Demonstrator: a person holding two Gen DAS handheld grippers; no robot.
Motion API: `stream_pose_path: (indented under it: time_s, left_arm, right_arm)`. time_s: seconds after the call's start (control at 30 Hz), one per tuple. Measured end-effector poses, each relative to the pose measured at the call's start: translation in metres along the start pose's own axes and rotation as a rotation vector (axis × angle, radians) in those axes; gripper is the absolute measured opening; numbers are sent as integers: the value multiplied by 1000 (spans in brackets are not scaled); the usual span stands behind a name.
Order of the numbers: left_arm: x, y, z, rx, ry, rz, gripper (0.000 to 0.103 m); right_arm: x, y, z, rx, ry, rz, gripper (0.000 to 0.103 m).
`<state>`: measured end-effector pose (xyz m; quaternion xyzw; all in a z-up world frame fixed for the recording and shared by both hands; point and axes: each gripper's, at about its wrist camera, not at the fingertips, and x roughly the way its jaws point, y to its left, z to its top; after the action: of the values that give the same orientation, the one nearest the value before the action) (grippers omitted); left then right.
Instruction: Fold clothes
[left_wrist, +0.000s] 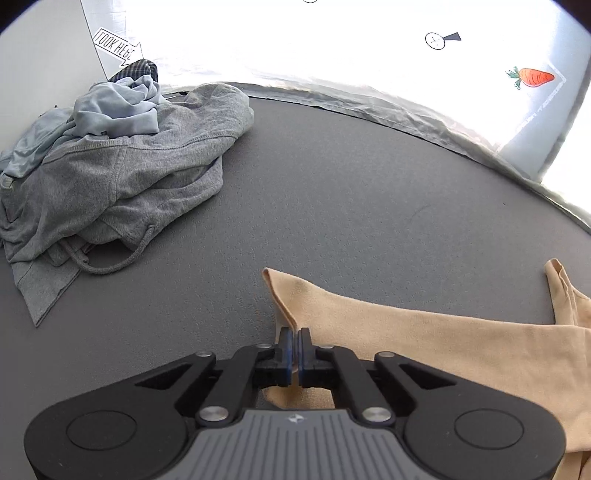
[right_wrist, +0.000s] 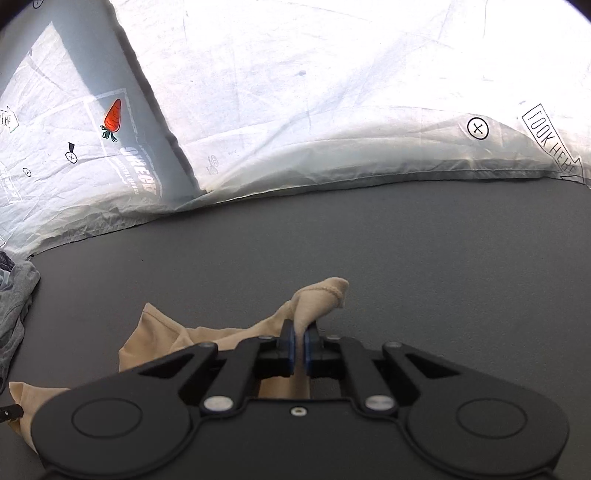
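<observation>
Beige garment (left_wrist: 424, 343), thin, smooth and stretchy in look, is gripped at two places and lies spread between them on the desk (left_wrist: 332, 206). In the left wrist view, the left tool (left_wrist: 295, 341) is clenched on a pointed edge of the fabric, its black arms and blue pads drawn together with cloth pinched between. In the right wrist view, the right tool (right_wrist: 299, 338) is likewise clamped on a bunched fold of the same garment (right_wrist: 317, 302), a hemmed, rounded tip rising just beyond the pads. The desk is covered in a dark grey, finely grained surface. Further left, a crumpled heap of heathered grey knit clothing (left_wrist: 122, 177) with a drawstring is seen, topped by a pale blue garment (left_wrist: 114, 107). Beyond, a wrinkled white printed sheet (right_wrist: 332, 92) borders the desk, marked with a carrot picture (right_wrist: 113, 116).
</observation>
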<state>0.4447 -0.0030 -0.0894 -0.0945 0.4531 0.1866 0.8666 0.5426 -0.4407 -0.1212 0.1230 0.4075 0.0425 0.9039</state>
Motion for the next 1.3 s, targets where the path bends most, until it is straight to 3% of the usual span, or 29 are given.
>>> stream_pose_path:
  time_s: [0.13,0.2,0.3,0.37,0.43,0.6,0.73,0.83,1.03,1.13,1.23,1.3]
  left_arm:
    - [-45,11,24,-48,-143,7,3]
    - [-51,13,32,-31,-171,3,3]
    - [-30,12,29,-7,-133,28,3]
    - [-7,13,18,-12,-70,44,4]
    - [14,16,5,-29,-3,52,4]
    - [23,30,-11,-112,14,14,4]
    - [-2,25,-8,-125,-54,-48,4]
    - [-22,9,-8,-97,-78,-137,4]
    - [-43,-36,-31,-23,-32,-302,4]
    - [-42,-62,-52,43,58,-394,4]
    - [-32,-77,-71,67,153,-424,12]
    - [-31,-81,-81,77,190,-406,38]
  right_arm:
    - [-3,1,2,7,-17,-2,5]
    - [2,1,-2,19,-2,-22,5]
    - [18,7,-10,-10,43,-67,7]
    - [23,16,-13,-72,54,-116,18]
    - [21,24,-14,-130,49,-161,47]
    - [-12,15,-15,-21,26,-127,52]
    - [-49,-4,-33,138,9,-83,53]
    - [-71,-13,-53,236,1,-29,51]
    - [-102,-26,-92,415,4,69,49]
    - [-112,-28,-105,448,8,86,48]
    - [-119,-28,-111,478,10,116,48]
    - [-121,-25,-111,481,13,137,48]
